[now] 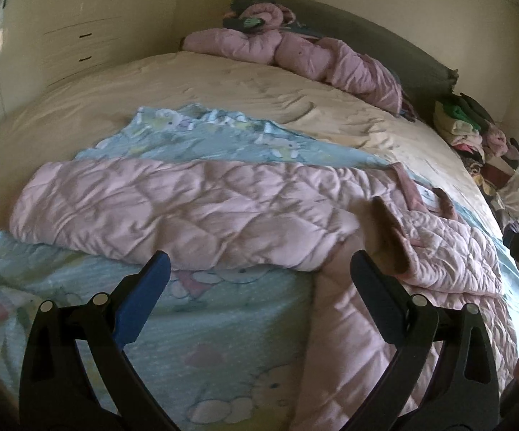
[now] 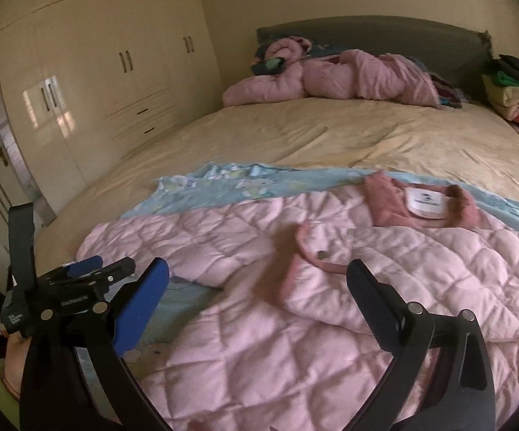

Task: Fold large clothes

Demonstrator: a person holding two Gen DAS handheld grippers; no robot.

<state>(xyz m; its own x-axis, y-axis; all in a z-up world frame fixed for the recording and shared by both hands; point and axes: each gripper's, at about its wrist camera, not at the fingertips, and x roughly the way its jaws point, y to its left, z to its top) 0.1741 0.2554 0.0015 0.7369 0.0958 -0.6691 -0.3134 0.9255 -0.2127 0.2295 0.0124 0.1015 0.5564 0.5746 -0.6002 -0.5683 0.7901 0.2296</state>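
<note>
A pink quilted coat [image 1: 194, 208] lies spread on a pale blue printed sheet [image 1: 202, 327] at the near end of the bed. One sleeve stretches left. In the right wrist view the coat [image 2: 331, 309] shows its darker pink collar with a white label [image 2: 425, 202] and a folded-over front flap with a snap [image 2: 321, 254]. My left gripper [image 1: 259, 265] is open and empty just above the coat's near edge. My right gripper [image 2: 258, 273] is open and empty above the coat's body. The left gripper also shows at the left of the right wrist view [image 2: 97, 269].
The bed has a cream cover [image 2: 349, 136]. A second pink quilted garment [image 2: 338, 79] lies bunched at the grey headboard [image 2: 403, 36]. A pile of mixed clothes [image 2: 518, 97] sits to the bed's right. Cream wardrobes [image 2: 97, 72] line the left wall.
</note>
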